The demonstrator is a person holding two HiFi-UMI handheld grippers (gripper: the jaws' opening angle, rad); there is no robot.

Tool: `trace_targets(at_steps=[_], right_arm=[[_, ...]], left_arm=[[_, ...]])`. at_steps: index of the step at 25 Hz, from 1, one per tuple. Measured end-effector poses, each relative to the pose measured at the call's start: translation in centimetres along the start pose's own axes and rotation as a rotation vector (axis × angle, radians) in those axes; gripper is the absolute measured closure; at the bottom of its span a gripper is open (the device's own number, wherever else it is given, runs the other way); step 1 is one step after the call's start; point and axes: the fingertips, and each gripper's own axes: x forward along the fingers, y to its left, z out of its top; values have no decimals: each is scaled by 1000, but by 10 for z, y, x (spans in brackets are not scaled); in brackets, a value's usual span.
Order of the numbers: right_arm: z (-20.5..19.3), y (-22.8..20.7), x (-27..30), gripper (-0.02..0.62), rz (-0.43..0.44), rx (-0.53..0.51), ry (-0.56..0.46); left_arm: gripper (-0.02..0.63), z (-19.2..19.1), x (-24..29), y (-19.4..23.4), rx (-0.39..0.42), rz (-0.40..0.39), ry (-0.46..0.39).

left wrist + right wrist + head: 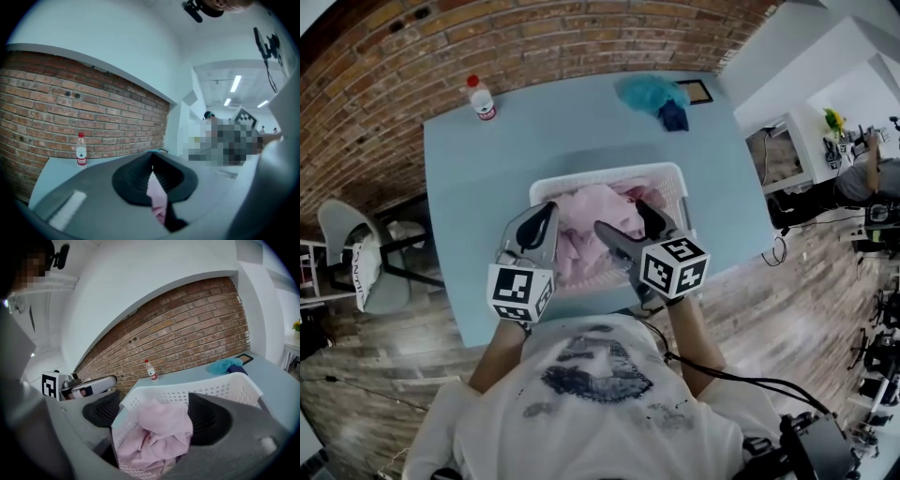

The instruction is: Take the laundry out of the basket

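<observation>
A white plastic laundry basket [581, 183] stands on the light blue table [469, 187], filled with pink laundry [592, 220]. My left gripper [539, 223] is at the basket's left side. In the left gripper view this gripper [152, 176] is shut, with a strip of pink cloth [157, 197] pinched between its pads. My right gripper [628, 225] hangs over the basket's right half. Seen in the right gripper view, it [157, 411] stands open, its jaws wide on either side of the crumpled pink laundry [159, 434] inside the basket [211, 387].
A water bottle [482, 98] stands at the table's far left corner. A teal cloth [649, 92] with a dark blue piece lies at the far right, beside a dark framed tablet. A grey chair [356, 253] stands left of the table. A brick wall runs behind.
</observation>
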Motion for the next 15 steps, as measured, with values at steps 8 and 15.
trace_targets(at_steps=[8, 15], right_arm=[[-15, -1, 29, 15, 51, -65, 127], [-39, -8, 52, 6, 78, -200, 260]], left_arm=[[615, 8, -1, 7, 14, 23, -14], [615, 9, 3, 9, 8, 33, -14]])
